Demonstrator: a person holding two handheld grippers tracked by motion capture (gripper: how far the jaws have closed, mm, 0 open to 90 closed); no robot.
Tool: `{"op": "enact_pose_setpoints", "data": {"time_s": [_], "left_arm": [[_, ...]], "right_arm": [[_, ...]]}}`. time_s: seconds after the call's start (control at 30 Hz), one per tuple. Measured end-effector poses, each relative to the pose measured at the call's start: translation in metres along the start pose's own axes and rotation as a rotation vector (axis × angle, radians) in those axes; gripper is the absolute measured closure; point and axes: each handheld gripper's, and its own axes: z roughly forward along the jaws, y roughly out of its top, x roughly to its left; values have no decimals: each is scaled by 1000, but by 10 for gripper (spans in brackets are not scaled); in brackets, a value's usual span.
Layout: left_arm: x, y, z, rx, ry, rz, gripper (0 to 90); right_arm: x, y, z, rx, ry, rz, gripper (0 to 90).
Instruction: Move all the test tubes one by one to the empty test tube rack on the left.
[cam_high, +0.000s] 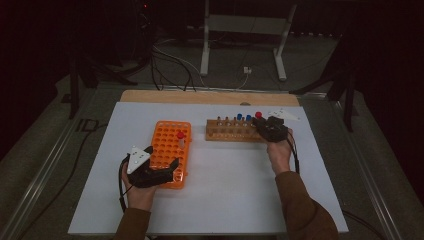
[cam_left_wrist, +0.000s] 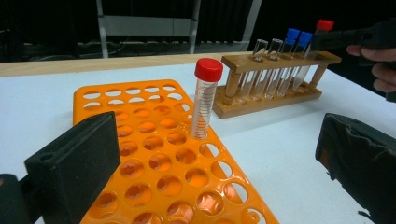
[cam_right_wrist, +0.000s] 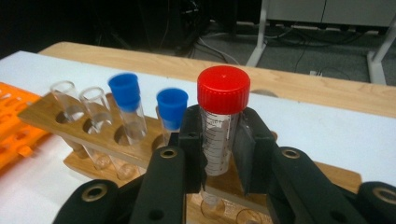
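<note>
The left gripper (cam_high: 159, 167) is sitting with its two black jaws wide apart, holding nothing. It is waiting over the near end of the flat orange plastic rack full of round holes (cam_high: 167, 150), on the left half of the white desk (cam_high: 220, 200). One clear plastic tube with a red screw cap (cam_left_wrist: 206, 95) is standing up straight in a hole near the far right side of that rack.

Moving right, the long wooden rack (cam_high: 232, 131) is lying near the far edge of the desk. It is carrying two open clear tubes (cam_right_wrist: 77, 100) and then two clear tubes with blue caps (cam_right_wrist: 147, 109).

At the right end of that wooden rack, the right gripper (cam_right_wrist: 219, 144) is squeezing a second clear tube with a red screw cap (cam_right_wrist: 222, 126). The pads are pressing on the tube's body just under the cap, and the tube is standing up straight with its bottom still down in its hole.

This tube looks light, hard and smooth. I think it could slip if the squeeze is too soft, and it could crack if the squeeze is too hard. Just under the cap looks like a good place to hold, because the wider cap can catch on the pads. Lifting it straight up should be keeping it from bumping the wood or the blue-capped tube beside it.
</note>
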Motion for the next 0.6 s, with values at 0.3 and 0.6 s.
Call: {"op": "enact_pose_setpoints", "data": {"time_s": [0.3,0.6], "left_arm": [[-1,-1,2,11,-2,0,6],[-4,4,0,2,12,21,7]], "right_arm": [[4,15,-14,-44,2,-14,745],[9,34,-31,-73,9,-53,745]]}}
